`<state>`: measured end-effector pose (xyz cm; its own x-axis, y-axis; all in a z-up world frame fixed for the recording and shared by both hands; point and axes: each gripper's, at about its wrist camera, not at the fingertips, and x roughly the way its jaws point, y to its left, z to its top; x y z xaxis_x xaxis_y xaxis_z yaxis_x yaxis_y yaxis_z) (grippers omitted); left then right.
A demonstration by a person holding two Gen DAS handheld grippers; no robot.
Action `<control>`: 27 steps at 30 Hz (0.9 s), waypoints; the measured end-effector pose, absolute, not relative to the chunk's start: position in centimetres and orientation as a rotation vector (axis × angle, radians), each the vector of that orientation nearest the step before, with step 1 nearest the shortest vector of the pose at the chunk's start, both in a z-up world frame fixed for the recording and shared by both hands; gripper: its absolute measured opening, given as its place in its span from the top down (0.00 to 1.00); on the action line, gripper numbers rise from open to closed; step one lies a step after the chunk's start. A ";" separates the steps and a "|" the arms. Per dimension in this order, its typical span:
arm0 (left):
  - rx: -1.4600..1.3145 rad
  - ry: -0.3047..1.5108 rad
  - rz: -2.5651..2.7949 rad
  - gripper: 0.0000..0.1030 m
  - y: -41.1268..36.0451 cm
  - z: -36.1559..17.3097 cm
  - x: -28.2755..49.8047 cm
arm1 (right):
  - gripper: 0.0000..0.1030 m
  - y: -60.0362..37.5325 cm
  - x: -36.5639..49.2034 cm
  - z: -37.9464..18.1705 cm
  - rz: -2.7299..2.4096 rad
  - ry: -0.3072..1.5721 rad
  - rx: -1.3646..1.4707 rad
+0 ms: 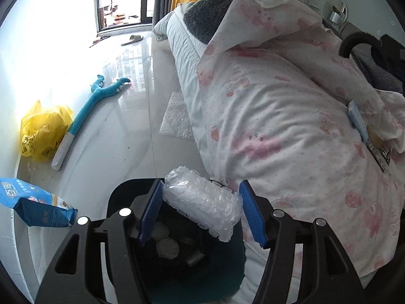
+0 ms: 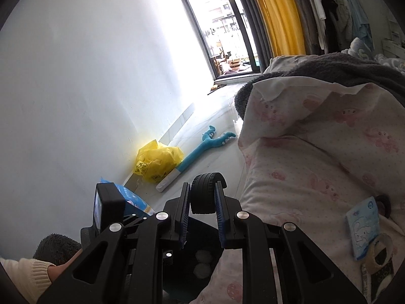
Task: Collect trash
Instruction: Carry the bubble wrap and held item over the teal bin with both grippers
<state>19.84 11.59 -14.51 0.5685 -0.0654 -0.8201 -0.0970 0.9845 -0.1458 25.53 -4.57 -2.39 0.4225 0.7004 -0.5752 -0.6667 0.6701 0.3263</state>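
My left gripper (image 1: 201, 209) holds a roll of clear bubble wrap (image 1: 202, 202) between its blue pads, just above a dark trash bin (image 1: 177, 258) that has white crumpled balls inside. My right gripper (image 2: 202, 217) is shut on the bin's ribbed black handle (image 2: 206, 192). The bin's inside with white balls (image 2: 202, 263) shows below the right fingers. A flat bubble wrap sheet (image 1: 177, 116) lies on the floor by the bed.
A bed with a pink-print quilt (image 1: 291, 126) fills the right. On it lie a blue tissue pack (image 2: 364, 228) and a tape roll (image 2: 379, 253). On the floor are a yellow plastic bag (image 1: 43, 131), a teal plush toy (image 1: 93, 101) and a blue packet (image 1: 35, 205).
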 end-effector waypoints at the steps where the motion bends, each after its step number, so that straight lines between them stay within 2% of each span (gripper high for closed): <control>1: -0.183 0.980 0.023 0.38 11.9 -14.9 19.7 | 0.81 -4.1 25.5 -2.5 0.861 0.748 0.046; 16: -0.239 1.238 0.044 0.35 15.6 -20.7 18.1 | 0.81 2.0 24.6 -4.9 0.916 0.834 -0.040; 20: -0.264 1.293 0.051 0.22 16.5 -21.8 17.4 | 0.81 2.9 24.5 -5.4 0.923 0.856 -0.043; 27: -0.288 1.271 0.072 0.16 18.3 -21.2 16.4 | 0.81 4.9 24.9 -7.5 0.936 0.944 -0.048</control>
<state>16.42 18.35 -21.18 0.2986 -0.1057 -0.9485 -0.2116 0.9618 -0.1738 24.88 4.95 -7.51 0.2395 0.6637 -0.7086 -0.7026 0.6222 0.3453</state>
